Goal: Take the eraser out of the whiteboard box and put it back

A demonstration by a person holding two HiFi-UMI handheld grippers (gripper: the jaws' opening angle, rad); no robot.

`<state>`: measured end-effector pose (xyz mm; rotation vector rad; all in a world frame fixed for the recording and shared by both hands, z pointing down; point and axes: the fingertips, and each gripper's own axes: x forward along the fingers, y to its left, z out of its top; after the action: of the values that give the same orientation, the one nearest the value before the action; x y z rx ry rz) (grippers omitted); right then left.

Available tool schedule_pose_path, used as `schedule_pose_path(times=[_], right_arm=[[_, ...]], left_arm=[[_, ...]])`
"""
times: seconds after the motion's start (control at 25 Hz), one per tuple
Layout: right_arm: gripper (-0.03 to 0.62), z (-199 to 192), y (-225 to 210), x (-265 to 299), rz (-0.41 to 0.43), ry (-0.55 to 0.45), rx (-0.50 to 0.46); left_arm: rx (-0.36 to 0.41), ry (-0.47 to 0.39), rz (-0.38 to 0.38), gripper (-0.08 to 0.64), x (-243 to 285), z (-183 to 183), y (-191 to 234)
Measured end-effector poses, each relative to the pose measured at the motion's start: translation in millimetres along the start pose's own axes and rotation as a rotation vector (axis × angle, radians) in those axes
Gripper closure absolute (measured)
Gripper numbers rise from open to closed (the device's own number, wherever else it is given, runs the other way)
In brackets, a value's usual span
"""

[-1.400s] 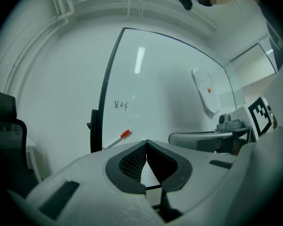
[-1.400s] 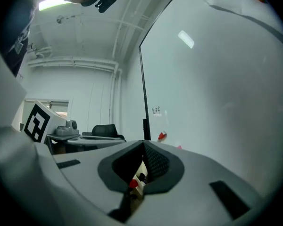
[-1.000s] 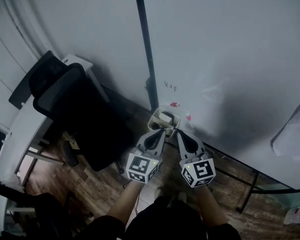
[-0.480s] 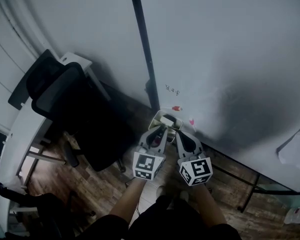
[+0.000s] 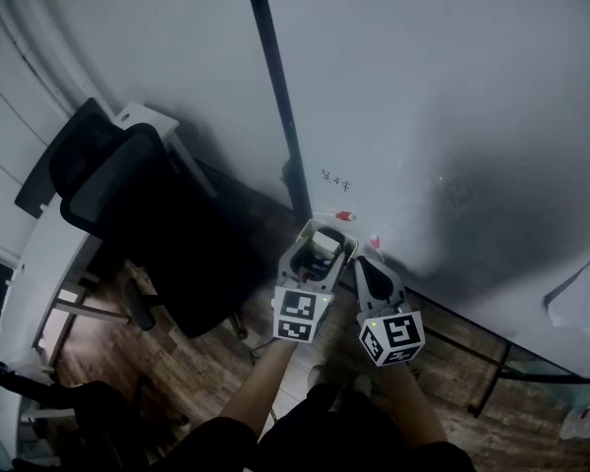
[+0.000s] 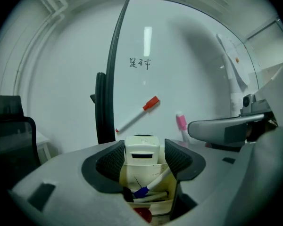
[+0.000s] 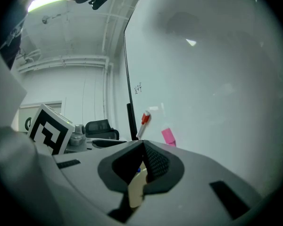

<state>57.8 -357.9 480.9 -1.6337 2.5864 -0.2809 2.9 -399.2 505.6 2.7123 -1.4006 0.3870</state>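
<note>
- Head view: compared with a second back, the left gripper (image 5: 318, 252) has slid up to the whiteboard box (image 5: 338, 230). Its jaws have just been opening and now sit wide around the box. The eraser (image 5: 324, 241) stands inside the box, and the right gripper (image 5: 366, 264) is at the box's right edge.
- Left gripper view: jaws wide apart, with the eraser upright between the pads in the box. There's a scribble (image 6: 140, 62) on the whiteboard (image 6: 198, 84) above the box, can't read it.
- Right gripper view: jaws closed, pinching the box's cream wall.
</note>
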Motion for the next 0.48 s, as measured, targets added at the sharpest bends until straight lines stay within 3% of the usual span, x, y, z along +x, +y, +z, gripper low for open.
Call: schedule_pose_path(times=[0.48], right_arm=[[0.591,-1.1,-9.5,-4.2,-0.016,0.001,0.003]], left_arm=[[0.000,0.030,0.024,0.326,14.8,-1.3,7.1]])
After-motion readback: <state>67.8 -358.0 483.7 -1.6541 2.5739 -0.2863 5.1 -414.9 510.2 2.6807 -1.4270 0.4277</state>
